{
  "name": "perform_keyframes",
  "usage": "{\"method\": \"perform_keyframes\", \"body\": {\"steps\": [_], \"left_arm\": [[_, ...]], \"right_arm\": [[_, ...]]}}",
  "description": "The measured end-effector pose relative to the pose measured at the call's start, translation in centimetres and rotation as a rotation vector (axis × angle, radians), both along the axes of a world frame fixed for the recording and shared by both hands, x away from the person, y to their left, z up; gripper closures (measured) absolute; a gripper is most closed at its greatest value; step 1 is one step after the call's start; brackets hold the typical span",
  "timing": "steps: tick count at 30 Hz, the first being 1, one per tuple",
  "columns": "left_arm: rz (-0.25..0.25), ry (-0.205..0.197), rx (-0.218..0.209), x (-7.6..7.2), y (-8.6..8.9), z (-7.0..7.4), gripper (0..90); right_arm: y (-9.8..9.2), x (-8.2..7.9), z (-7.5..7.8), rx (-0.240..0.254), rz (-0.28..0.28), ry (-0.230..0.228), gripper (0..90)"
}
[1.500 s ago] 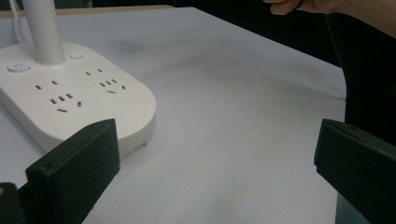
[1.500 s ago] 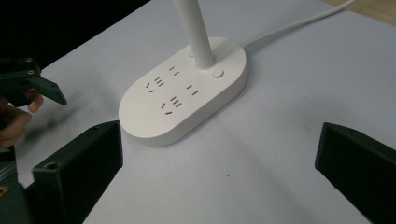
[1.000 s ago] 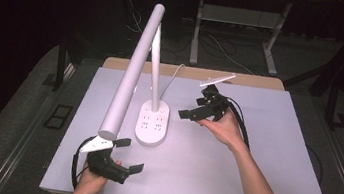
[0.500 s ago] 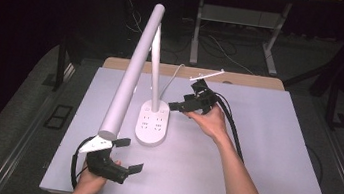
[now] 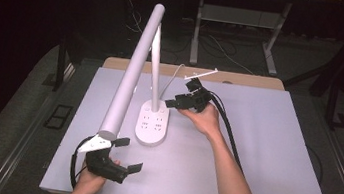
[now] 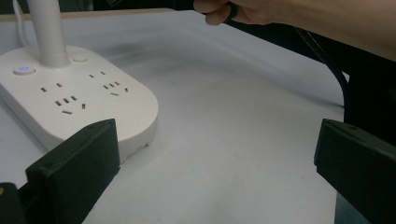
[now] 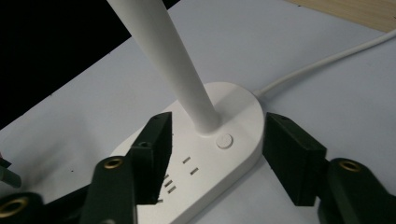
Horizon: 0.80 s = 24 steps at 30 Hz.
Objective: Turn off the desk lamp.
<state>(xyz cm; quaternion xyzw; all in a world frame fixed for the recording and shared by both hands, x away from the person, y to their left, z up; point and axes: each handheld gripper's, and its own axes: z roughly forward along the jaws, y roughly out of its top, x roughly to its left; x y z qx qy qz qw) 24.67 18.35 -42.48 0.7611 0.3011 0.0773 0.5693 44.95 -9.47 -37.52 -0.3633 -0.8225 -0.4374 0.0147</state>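
Two tongs: right tongs, just been closing, straddle the lamp base unpinched and could slip off; left tongs gape wide.

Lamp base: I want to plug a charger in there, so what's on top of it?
On the lamp base stand the white stem, a round button and socket slots. The right gripper, jaws just closing, straddles it and covers some slots.
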Motion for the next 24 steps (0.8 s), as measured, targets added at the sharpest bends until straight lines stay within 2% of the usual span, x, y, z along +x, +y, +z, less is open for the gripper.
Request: {"method": "perform_keyframes", "body": {"steps": [3,4,5,6,8,12,17,20,24], "left_arm": [[-0.001,-0.001,0.000,0.0,0.0,0.0,0.0],[-0.001,-0.002,0.000,0.0,0.0,0.0,0.0],[-0.001,-0.002,0.000,0.0,0.0,0.0,0.0],[0.000,-0.002,0.001,0.0,0.0,0.0,0.0],[0.002,-0.001,-0.002,0.0,0.1,0.0,0.0],[0.003,0.002,-0.005,0.0,0.1,0.0,0.0],[-0.001,0.000,-0.004,-0.1,0.1,0.1,0.0],[-0.004,-0.001,-0.002,-0.1,0.1,0.1,0.0],[-0.008,-0.002,-0.001,-0.1,0.0,0.1,0.0]], "right_arm": [[0.2,0.3,-0.5,0.029,-0.002,-0.003,54.1],[0.2,0.3,-0.5,0.029,-0.002,-0.003,54.1],[0.3,0.4,-0.7,0.040,-0.003,0.001,59.1],[0.3,0.4,-0.7,0.040,-0.003,0.001,59.1],[0.4,0.6,-1.0,0.042,0.000,0.004,64.6],[0.9,0.9,-2.0,0.068,0.012,0.035,77.2],[1.3,1.2,-2.9,0.066,0.021,0.035,89.7],[1.4,1.4,-3.3,0.076,0.023,0.042,89.9],[2.0,1.5,-4.3,0.049,0.019,0.051,90.0]]}}
